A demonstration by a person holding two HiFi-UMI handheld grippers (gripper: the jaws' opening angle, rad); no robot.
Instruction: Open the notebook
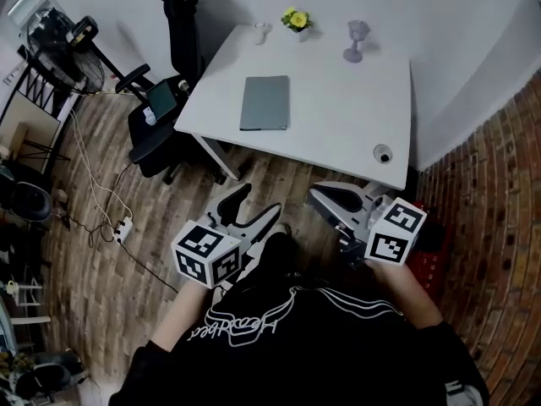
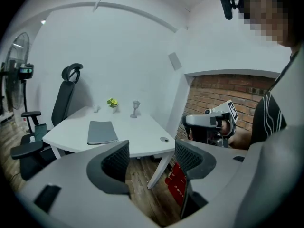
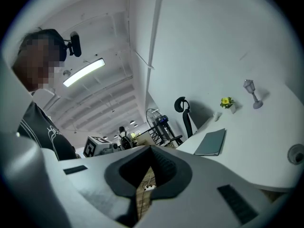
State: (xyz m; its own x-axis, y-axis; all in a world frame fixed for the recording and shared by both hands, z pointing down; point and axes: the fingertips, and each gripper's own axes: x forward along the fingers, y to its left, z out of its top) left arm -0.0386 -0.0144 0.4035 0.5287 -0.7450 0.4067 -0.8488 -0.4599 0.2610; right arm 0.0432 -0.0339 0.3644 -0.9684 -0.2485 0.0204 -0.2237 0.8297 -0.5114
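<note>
Notebook (image 1: 265,102): grey, closed, laid flat on the left half of the white bench (image 1: 338,117); it is touched by neither tool.
Bench top: a small pot of yellow flowers (image 1: 296,20) and a grey goblet-shaped ornament (image 1: 356,41) are set along the far edge, well apart from the notebook; a round cable port (image 1: 383,154) is seen near the right front corner.
Left hand-held gripper (image 1: 256,205): held short of the bench, above the wooden floor (image 1: 93,252); its jaws are spread apart and nothing is held between them.
Right hand-held gripper (image 1: 325,203): held beside the left one, likewise short of the bench; its jaws are brought together, with nothing caught between.
Surroundings: a black office chair (image 1: 165,117) is placed at the bench's left side.
</note>
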